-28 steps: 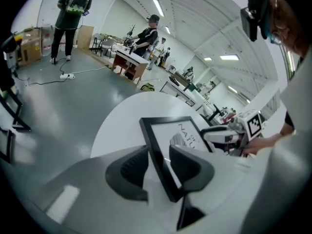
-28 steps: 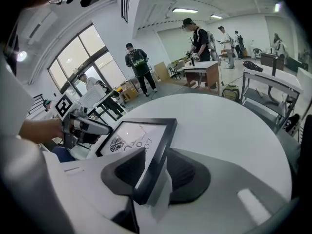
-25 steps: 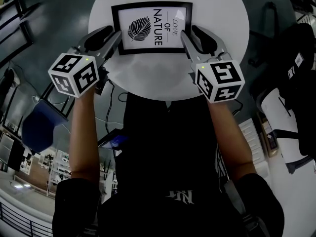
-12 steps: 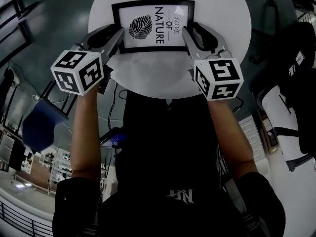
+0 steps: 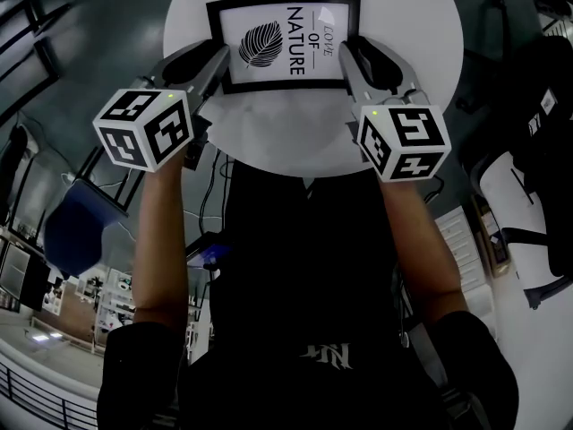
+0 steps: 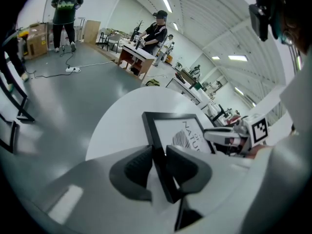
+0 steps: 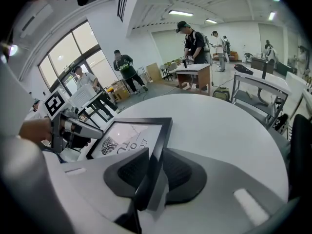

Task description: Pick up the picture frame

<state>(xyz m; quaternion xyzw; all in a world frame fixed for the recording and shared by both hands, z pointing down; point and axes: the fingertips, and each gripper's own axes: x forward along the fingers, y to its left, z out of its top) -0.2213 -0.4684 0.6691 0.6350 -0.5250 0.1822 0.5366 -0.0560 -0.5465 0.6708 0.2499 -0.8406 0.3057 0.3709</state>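
Note:
The picture frame, black-rimmed with a leaf print, sits on the round white table. My left gripper holds its left edge and my right gripper its right edge. In the left gripper view the frame's black rim runs between the two dark pads of the left gripper, which touch it on both sides. In the right gripper view the rim is pinched in the right gripper. Both pairs of jaws have just been closing, with the frame's rim between them.
A blue chair stands below the table at the left, and black chairs at the right. Several people and desks are far off across the grey floor. My own body fills the lower part of the head view.
Both grippers' jaws have narrowed onto the frame's side edges. The frame and both grippers sit slightly higher in the head view than a second ago.

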